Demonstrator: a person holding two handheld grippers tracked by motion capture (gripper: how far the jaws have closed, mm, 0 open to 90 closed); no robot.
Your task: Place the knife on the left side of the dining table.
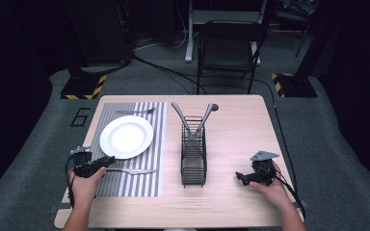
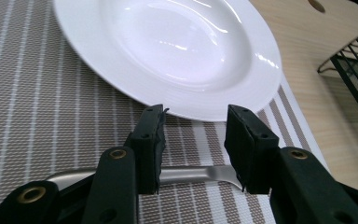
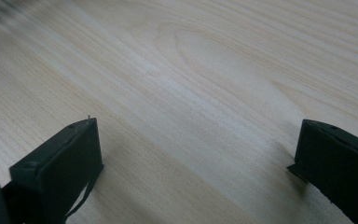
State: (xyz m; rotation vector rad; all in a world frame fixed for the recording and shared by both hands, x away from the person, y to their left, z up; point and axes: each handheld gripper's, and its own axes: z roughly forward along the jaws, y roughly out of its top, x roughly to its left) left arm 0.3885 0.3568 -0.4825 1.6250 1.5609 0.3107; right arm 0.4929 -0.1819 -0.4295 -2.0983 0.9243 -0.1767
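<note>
Nearest the person, the left hand (image 1: 84, 185) holds the left gripper (image 1: 107, 161) low over the near edge of the striped mat (image 1: 139, 185), and the right hand (image 1: 270, 187) holds the right gripper (image 1: 238, 177) over bare wood at the right of the table (image 1: 231, 207). In the left gripper view the jaws stand partly open, a gap between them, and straddle the handle of a knife (image 2: 200, 173) that lies flat on the mat; whether the pads touch the metal cannot be told, and they do not clamp it. In the high view the knife (image 1: 134, 171) lies crosswise on the mat just in front of the gripper, its blade pointing right. In the right gripper view the jaws are spread wide with only table wood (image 3: 205, 93) between them, holding nothing. Just beyond the knife a white plate (image 1: 126, 136) sits on the mat, empty. To its right, near mid-table, stands a black wire caddy (image 1: 193, 163) with two utensils (image 1: 191, 120) leaning out of its far end in a V. Behind the plate a fork (image 1: 136, 111) lies along the mat's far edge. Past the table a dark chair (image 1: 229, 45) stands on the grey floor.
</note>
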